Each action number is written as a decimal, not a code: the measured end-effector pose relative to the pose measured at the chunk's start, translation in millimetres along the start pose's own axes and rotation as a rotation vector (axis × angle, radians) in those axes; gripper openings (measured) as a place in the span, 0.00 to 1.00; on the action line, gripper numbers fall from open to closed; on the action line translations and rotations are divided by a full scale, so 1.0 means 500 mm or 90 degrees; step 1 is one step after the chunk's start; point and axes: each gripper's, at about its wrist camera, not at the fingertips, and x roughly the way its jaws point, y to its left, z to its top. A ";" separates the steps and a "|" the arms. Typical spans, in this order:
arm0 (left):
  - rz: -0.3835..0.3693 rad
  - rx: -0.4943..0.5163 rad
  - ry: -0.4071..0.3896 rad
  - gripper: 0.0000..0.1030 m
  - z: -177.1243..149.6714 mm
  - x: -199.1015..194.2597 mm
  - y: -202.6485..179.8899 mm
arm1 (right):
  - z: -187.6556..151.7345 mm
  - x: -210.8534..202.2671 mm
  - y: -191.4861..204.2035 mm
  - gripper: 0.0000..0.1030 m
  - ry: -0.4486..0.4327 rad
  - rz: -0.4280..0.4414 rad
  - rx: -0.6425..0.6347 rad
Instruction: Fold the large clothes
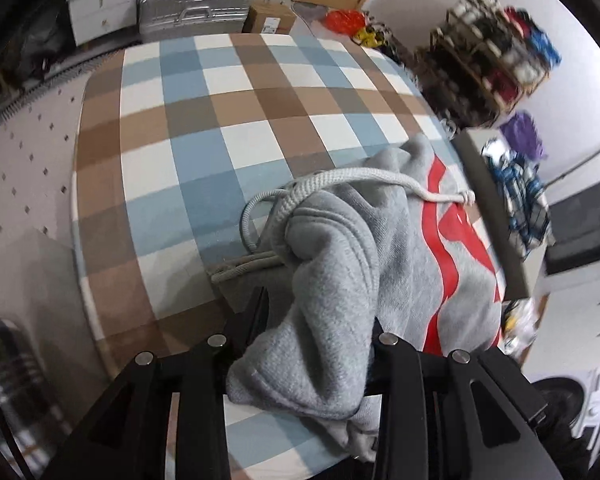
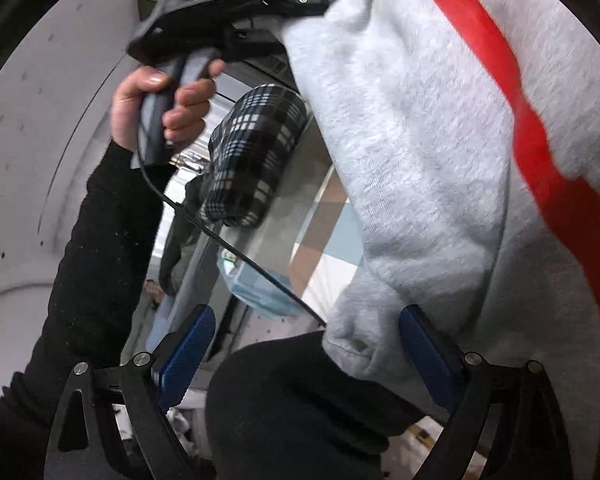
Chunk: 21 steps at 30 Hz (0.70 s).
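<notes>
A grey hoodie (image 1: 340,280) with a red print and white drawstrings lies bunched over the near right part of a checked table (image 1: 204,128). My left gripper (image 1: 304,344) is shut on a fold of the grey hoodie, and cloth bulges between its black fingers. In the right wrist view the hoodie (image 2: 440,140) hangs lifted, held at the top by the left gripper (image 2: 308,4) in the person's hand. My right gripper (image 2: 308,336) is open, its blue pads (image 2: 188,344) wide apart, with a hanging hoodie edge by the right pad.
A silver suitcase (image 1: 192,4), cardboard boxes (image 1: 268,20) and white drawers (image 1: 100,0) stand beyond the table's far edge. A shelf of coloured clothes (image 1: 496,60) is at the right. A plaid bundle (image 2: 252,152) and the person's black sleeve (image 2: 92,260) are in the right wrist view.
</notes>
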 end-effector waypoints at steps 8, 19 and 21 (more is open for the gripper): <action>-0.069 0.006 -0.004 0.42 -0.008 0.002 -0.010 | -0.014 -0.001 0.010 0.92 0.001 0.010 0.001; -0.178 -0.204 -0.142 0.99 -0.053 -0.019 0.137 | 0.001 -0.025 -0.015 0.91 -0.018 0.021 0.036; -0.188 -0.189 -0.129 0.99 -0.058 -0.015 0.118 | 0.003 -0.028 -0.016 0.91 -0.018 0.027 0.042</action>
